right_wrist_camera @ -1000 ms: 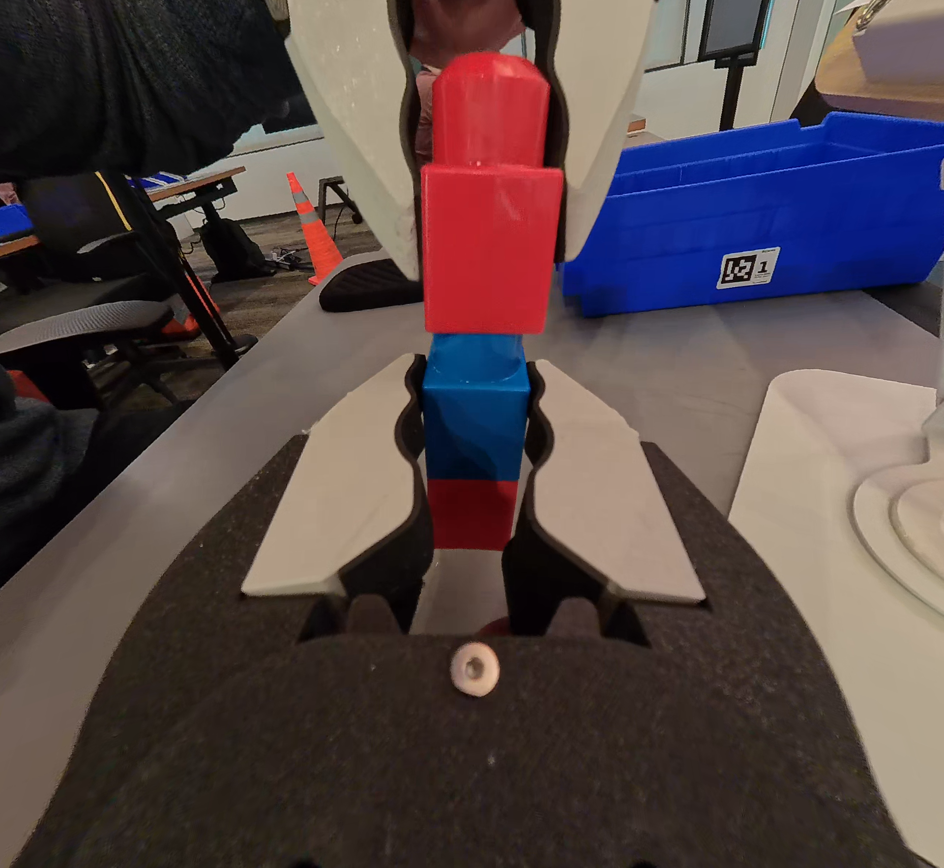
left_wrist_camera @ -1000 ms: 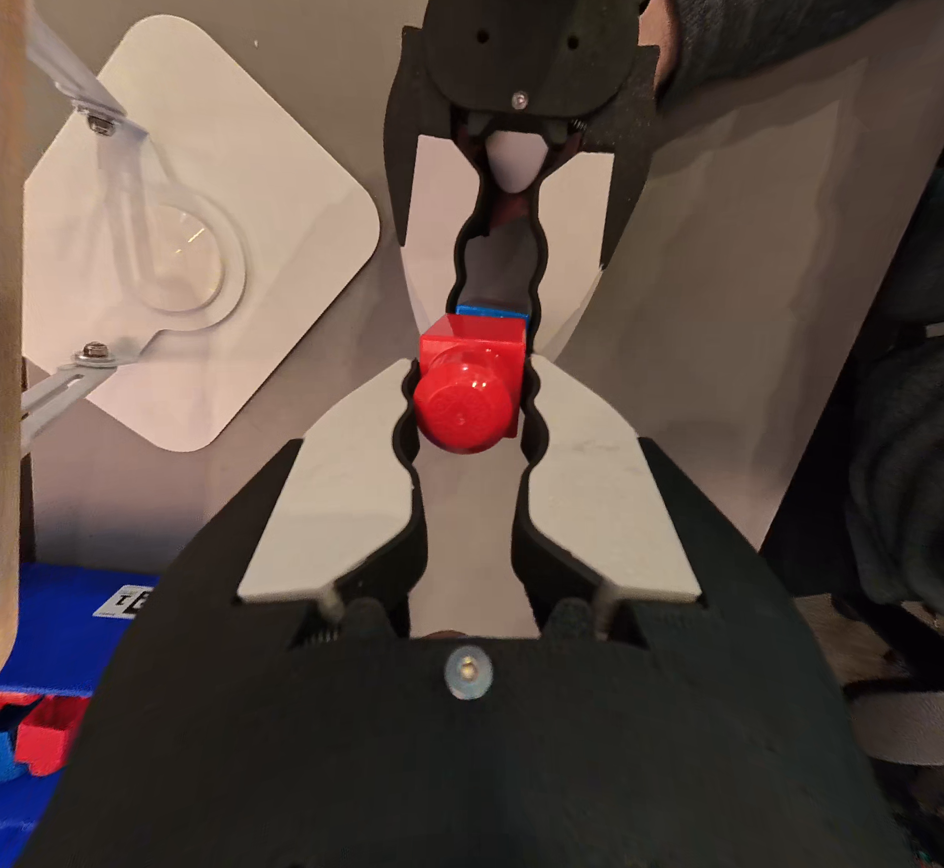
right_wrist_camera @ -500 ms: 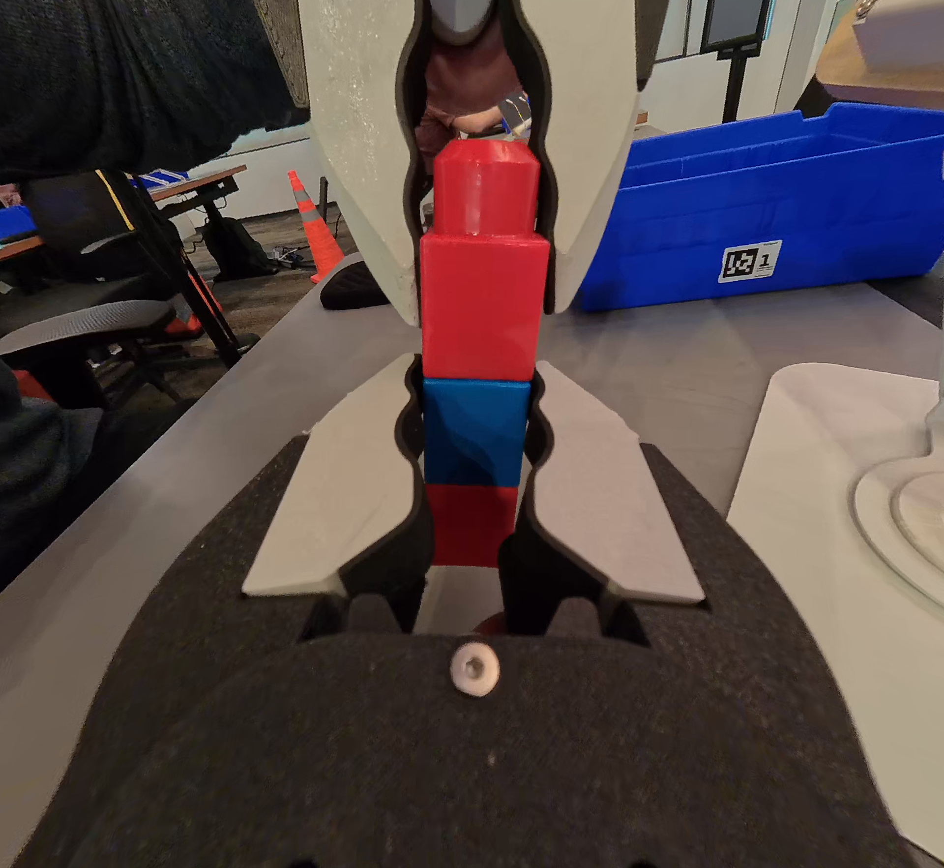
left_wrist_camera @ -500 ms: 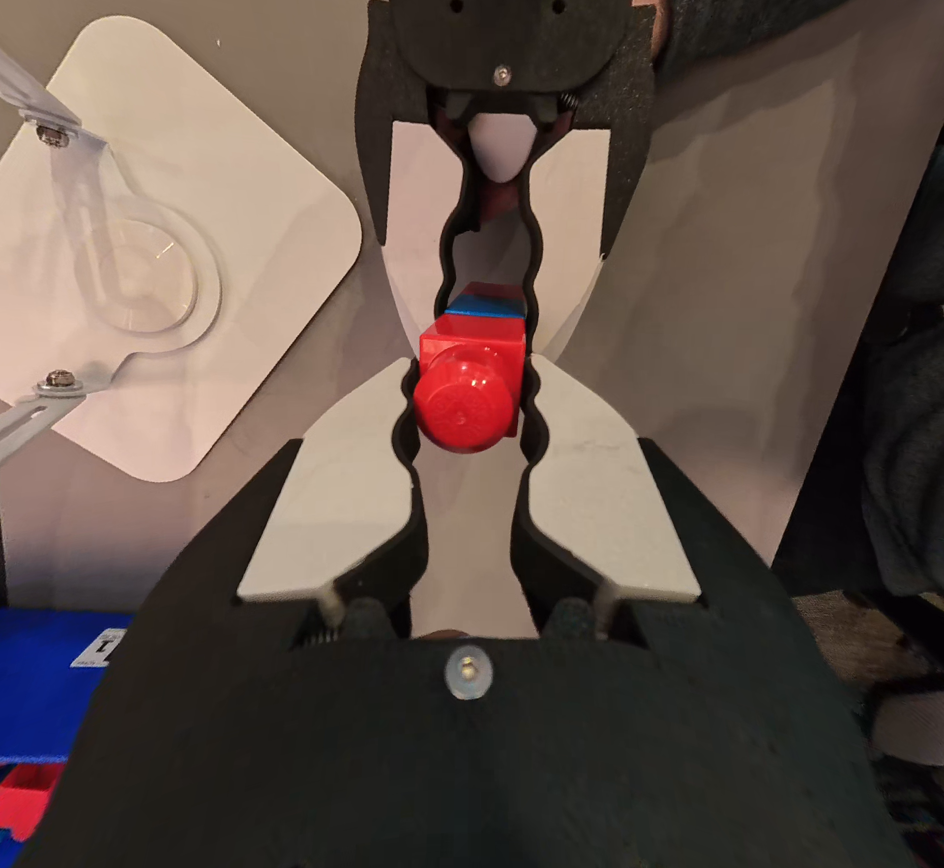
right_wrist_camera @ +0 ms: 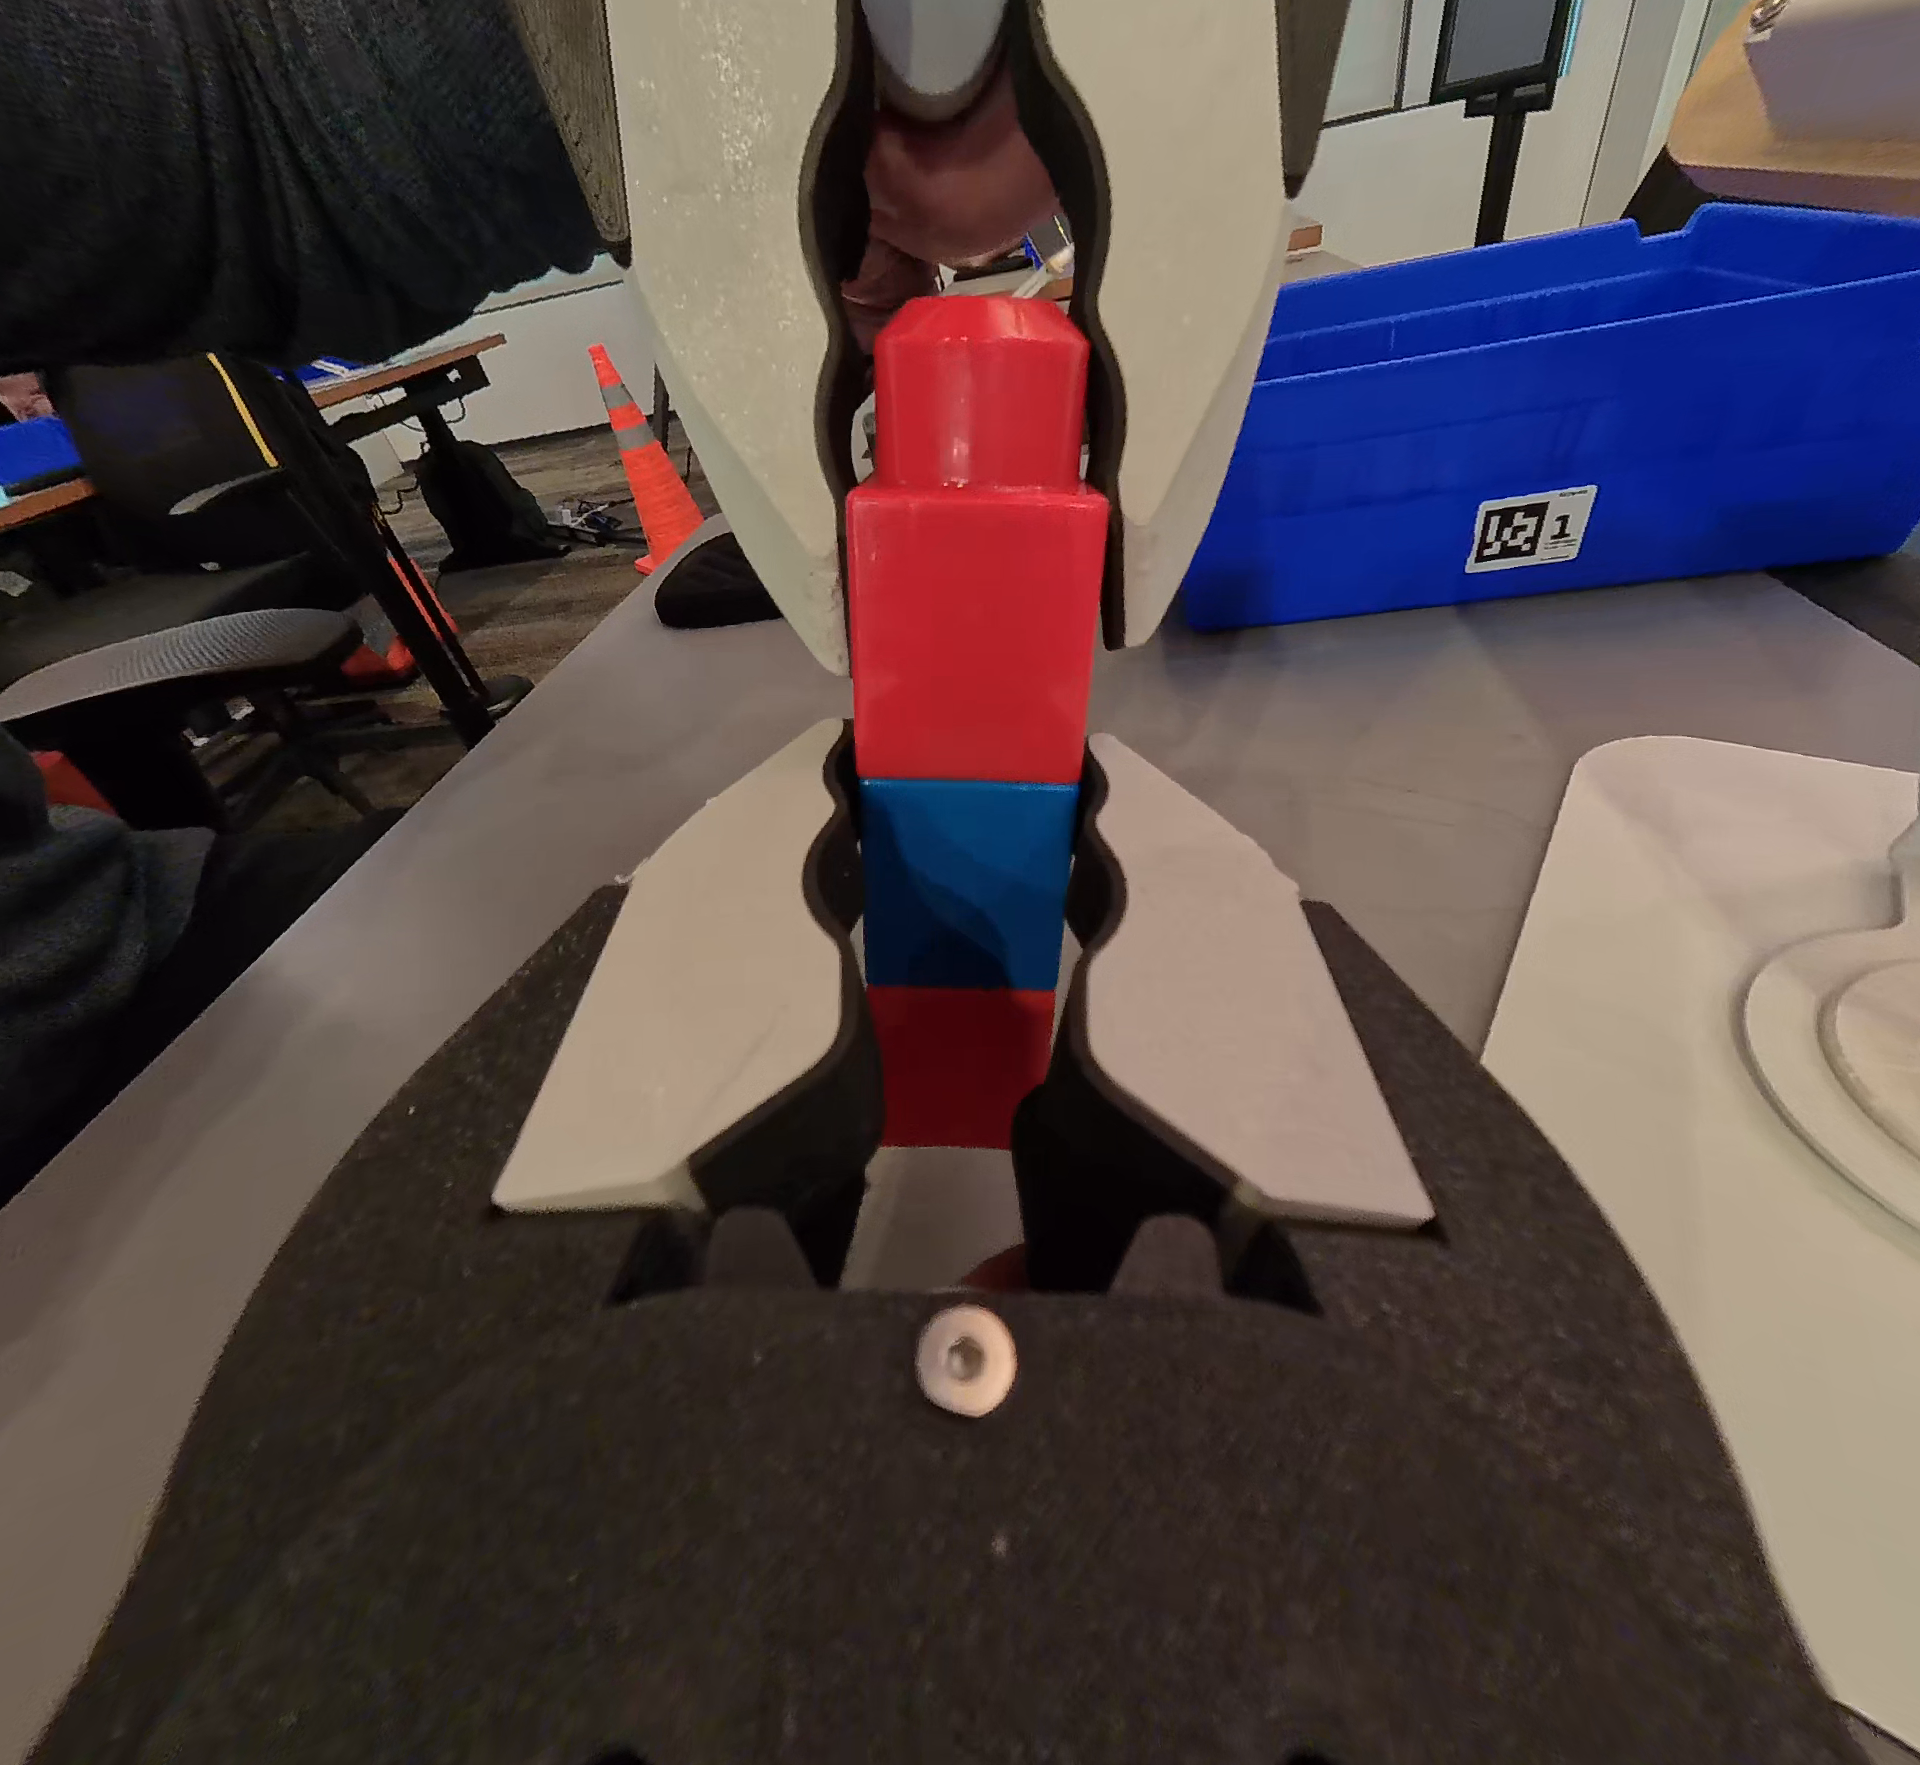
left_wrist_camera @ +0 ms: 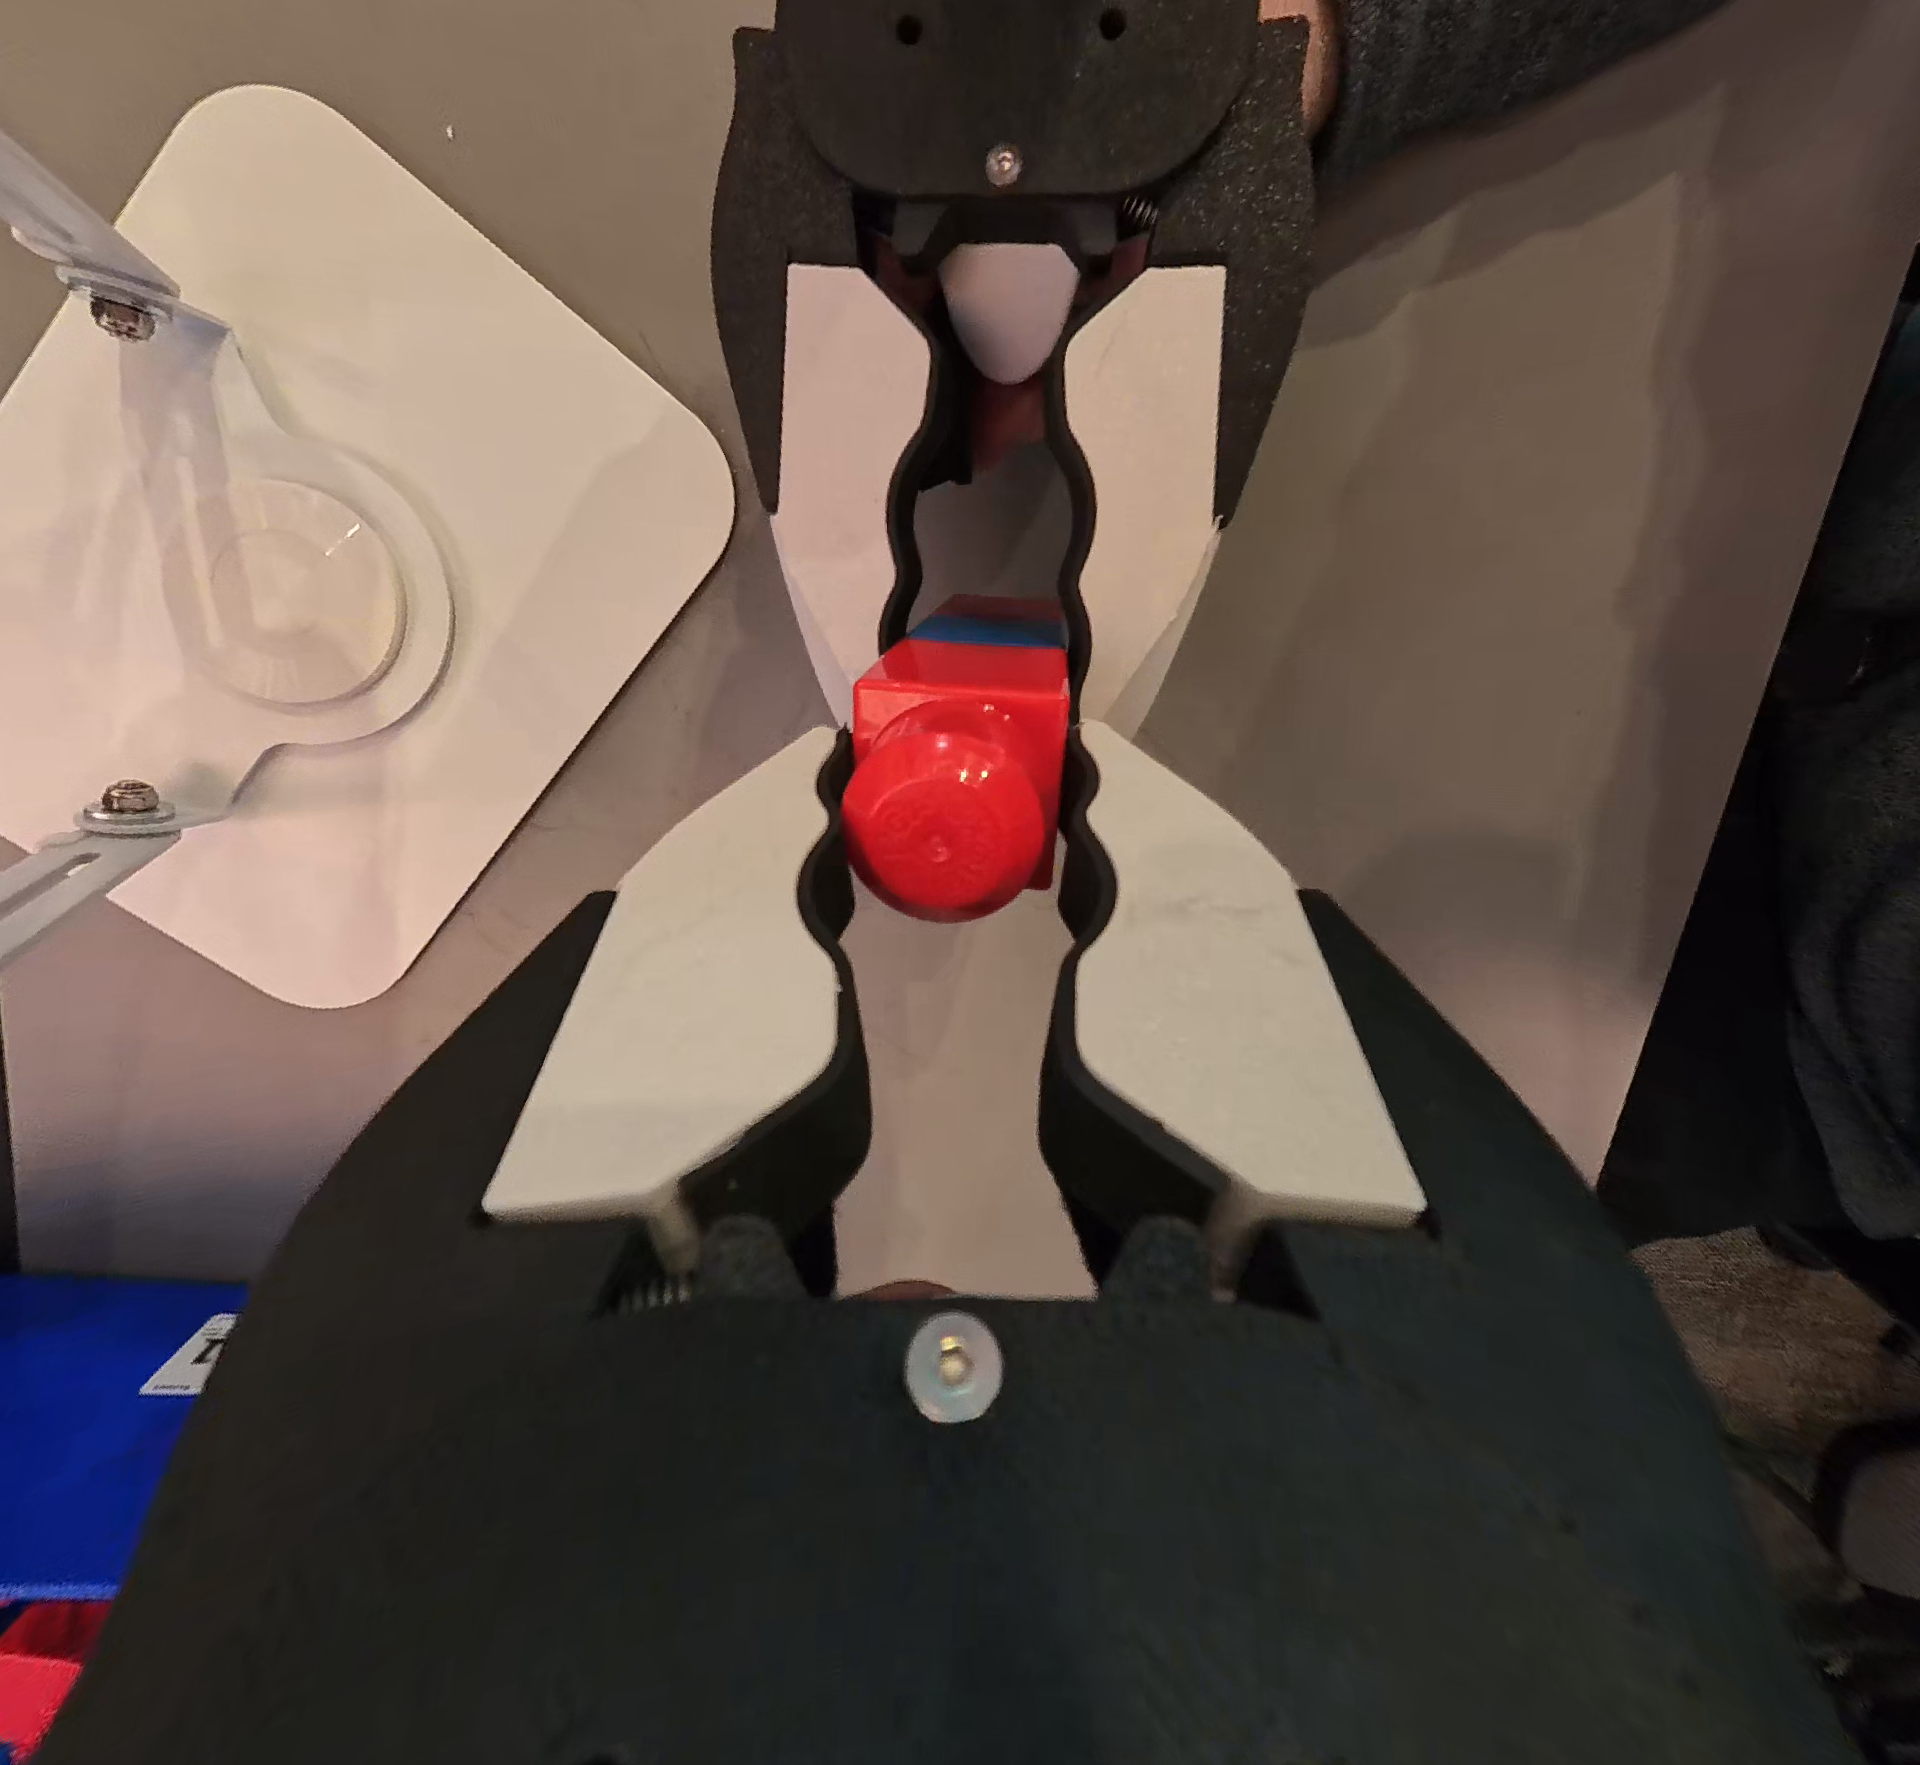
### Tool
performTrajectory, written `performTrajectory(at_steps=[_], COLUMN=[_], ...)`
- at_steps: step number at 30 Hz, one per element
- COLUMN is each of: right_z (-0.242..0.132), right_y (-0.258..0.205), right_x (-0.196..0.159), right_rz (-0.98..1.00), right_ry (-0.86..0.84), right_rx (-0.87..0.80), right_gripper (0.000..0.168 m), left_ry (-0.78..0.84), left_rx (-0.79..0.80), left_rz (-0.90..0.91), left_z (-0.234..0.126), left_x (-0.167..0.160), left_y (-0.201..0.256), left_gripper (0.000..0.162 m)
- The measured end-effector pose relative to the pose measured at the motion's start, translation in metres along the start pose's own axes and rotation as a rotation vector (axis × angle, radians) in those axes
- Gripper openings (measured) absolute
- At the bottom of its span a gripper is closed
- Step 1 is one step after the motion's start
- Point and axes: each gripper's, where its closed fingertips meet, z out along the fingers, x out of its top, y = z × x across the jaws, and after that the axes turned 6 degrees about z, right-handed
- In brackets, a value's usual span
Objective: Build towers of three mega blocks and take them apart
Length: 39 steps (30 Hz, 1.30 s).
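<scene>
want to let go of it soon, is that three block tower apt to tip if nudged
Probably tippy: the tower is tall and one block wide. Likely stiff, since its blocks sit flush. The smooth plastic may slip. Both hand-held grippers clamp it.

Left gripper (left_wrist_camera: 956, 780) clamps the top red block (left_wrist_camera: 961, 759), looking down on its stud, blue block (left_wrist_camera: 987, 632) just under it. Right gripper (left_wrist_camera: 982, 603) comes in from opposite, jaws closed on the tower lower down. White pad (left_wrist_camera: 416, 427) left on grey table (left_wrist_camera: 1455, 572); blue bin (left_wrist_camera: 94, 1424) at lower-left corner.

Top red block (right_wrist_camera: 971, 635): glossy moulded plastic. Blue block (right_wrist_camera: 966, 879): smooth plastic, duller sheen. Left gripper fingers (left_wrist_camera: 717, 967): matt white faces, black rubbery liners. Surface (right_wrist_camera: 1351, 770): matt grey. Blue bin (right_wrist_camera: 1558, 427): smooth plastic.
</scene>
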Motion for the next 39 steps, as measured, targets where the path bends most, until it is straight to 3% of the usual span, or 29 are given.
performTrajectory(at_steps=[21,28,35,37,39], right_z=[0.0,-0.014,-0.025,-0.026,-0.026], right_y=[0.0,0.009,0.014,0.013,0.012], right_x=[0.002,0.019,0.029,0.03,0.031], right_rz=[0.002,0.084,0.138,0.139,0.138], right_ry=[0.015,0.147,0.241,0.25,0.251], right_rx=[0.007,0.016,0.032,0.04,0.047], right_gripper=[0.036,0.036,0.036,0.037,0.036], left_ry=[0.011,0.255,0.469,0.481,0.531], left_rx=[0.007,0.039,0.011,0.012,0.005], left_rz=[-0.049,-0.162,-0.313,-0.31,-0.323], left_z=[-0.001,-0.014,0.022,0.033,0.037], left_x=[-0.001,0.007,0.01,0.013,0.02], left_y=[0.0,-0.007,-0.002,-0.002,-0.004], left_gripper=[0.036,0.055,0.074,0.071,0.058])
